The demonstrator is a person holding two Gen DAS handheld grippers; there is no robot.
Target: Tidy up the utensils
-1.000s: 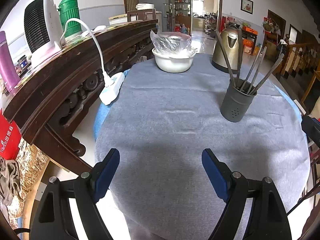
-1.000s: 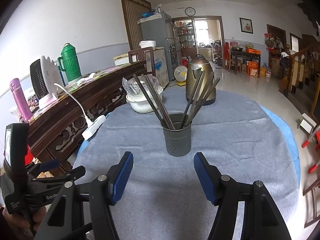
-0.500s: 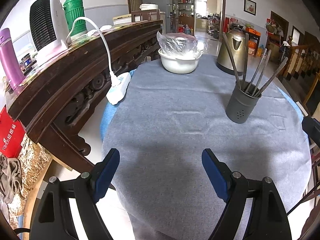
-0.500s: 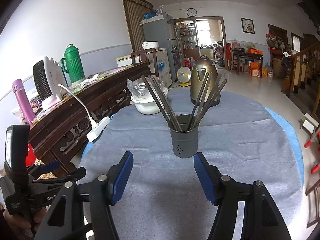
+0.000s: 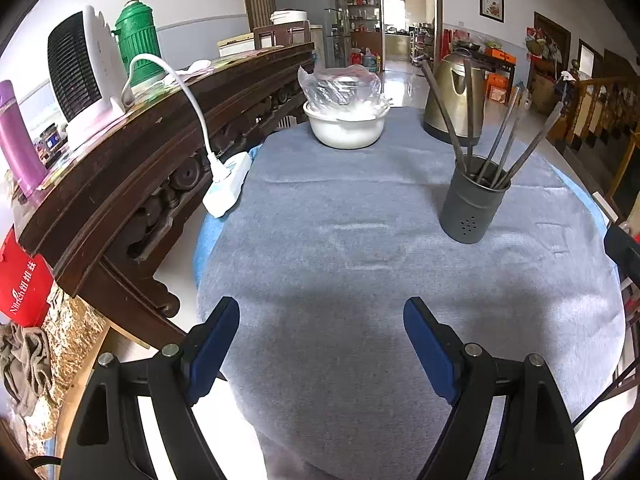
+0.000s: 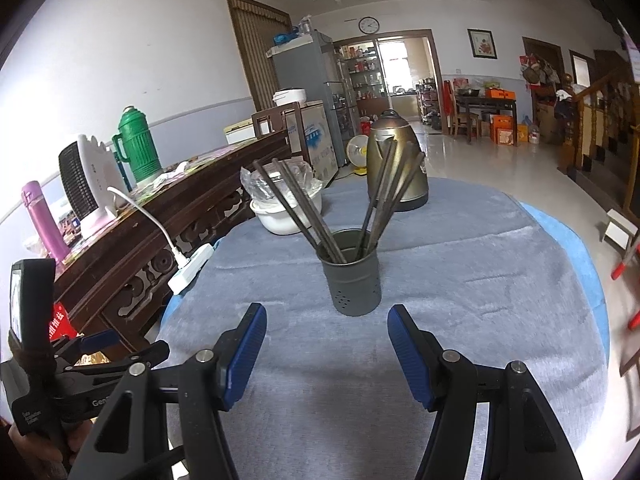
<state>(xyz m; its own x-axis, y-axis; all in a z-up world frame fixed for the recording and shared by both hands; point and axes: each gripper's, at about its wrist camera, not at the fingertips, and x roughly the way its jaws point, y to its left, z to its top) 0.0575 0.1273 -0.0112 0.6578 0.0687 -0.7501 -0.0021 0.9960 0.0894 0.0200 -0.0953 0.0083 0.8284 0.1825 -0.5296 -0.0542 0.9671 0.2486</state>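
A dark grey perforated utensil cup [image 5: 474, 204] [image 6: 353, 274] stands upright on the round table's grey cloth [image 5: 340, 264] [image 6: 460, 280]. Several dark utensil handles [image 5: 500, 140] [image 6: 308, 212] lean out of it. My left gripper [image 5: 320, 322] is open and empty, low over the table's near left part, with the cup ahead to its right. My right gripper [image 6: 326, 330] is open and empty, with the cup straight ahead, a short way beyond its fingertips. The left gripper's body [image 6: 80, 364] shows at the lower left of the right wrist view.
A white bowl with a plastic bag [image 5: 346, 120] [image 6: 286, 210] and a brass kettle [image 5: 456, 96] [image 6: 396, 168] stand at the table's far side. A white power strip [image 5: 226, 188] [image 6: 190, 268] hangs at the left edge. A dark wooden sideboard [image 5: 140, 152] stands to the left.
Both grippers have drifted a little, and the cup sits slightly farther right and higher in the right wrist view. Both grippers stay open and empty.
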